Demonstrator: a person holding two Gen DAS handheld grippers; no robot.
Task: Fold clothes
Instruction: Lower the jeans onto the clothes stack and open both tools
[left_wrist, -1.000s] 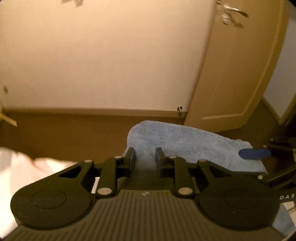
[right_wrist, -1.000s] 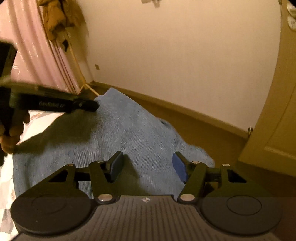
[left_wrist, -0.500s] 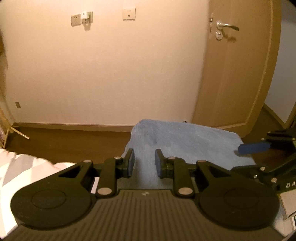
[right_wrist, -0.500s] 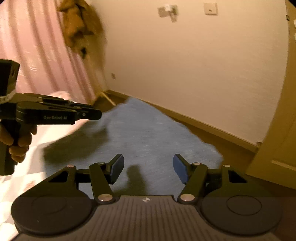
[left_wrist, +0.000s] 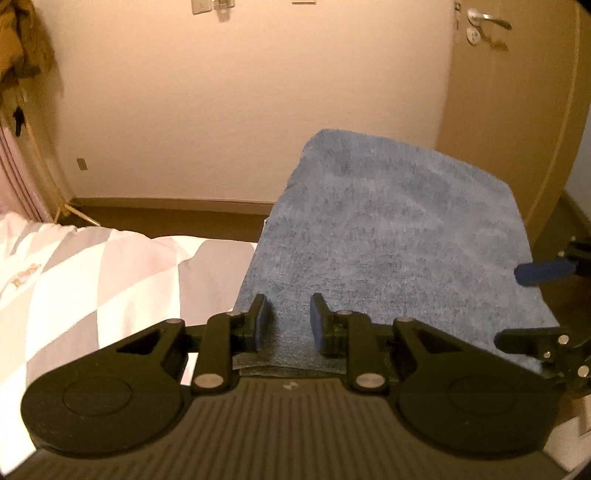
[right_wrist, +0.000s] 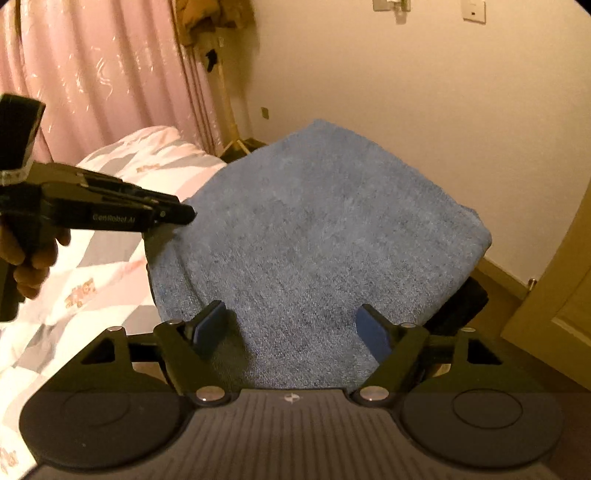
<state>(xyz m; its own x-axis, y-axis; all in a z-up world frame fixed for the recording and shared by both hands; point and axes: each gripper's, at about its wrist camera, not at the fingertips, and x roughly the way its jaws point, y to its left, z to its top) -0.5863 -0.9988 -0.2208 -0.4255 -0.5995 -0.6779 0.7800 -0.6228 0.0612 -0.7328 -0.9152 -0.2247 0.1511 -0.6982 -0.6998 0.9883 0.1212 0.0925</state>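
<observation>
L gripper (left_wrist: 286, 321) fingers narrow w/ blue towel (left_wrist: 399, 236) edge between, grip can't tell; R gripper (right_wrist: 291, 328) fingers opening wide, clear of towel; bed (left_wrist: 92, 266) beside.

Bedroom in a home. Bed with pink, grey and white checked quilt (left_wrist: 92, 280) at near left. Pink curtain (right_wrist: 96, 77) on far left. Brown garment (right_wrist: 210, 18) hung on a stand beside the curtain. Plain cream wall (left_wrist: 240, 103) with switch plates. Brown floor (left_wrist: 177, 218). Wooden door (left_wrist: 506, 110) with lever handle, right.
</observation>
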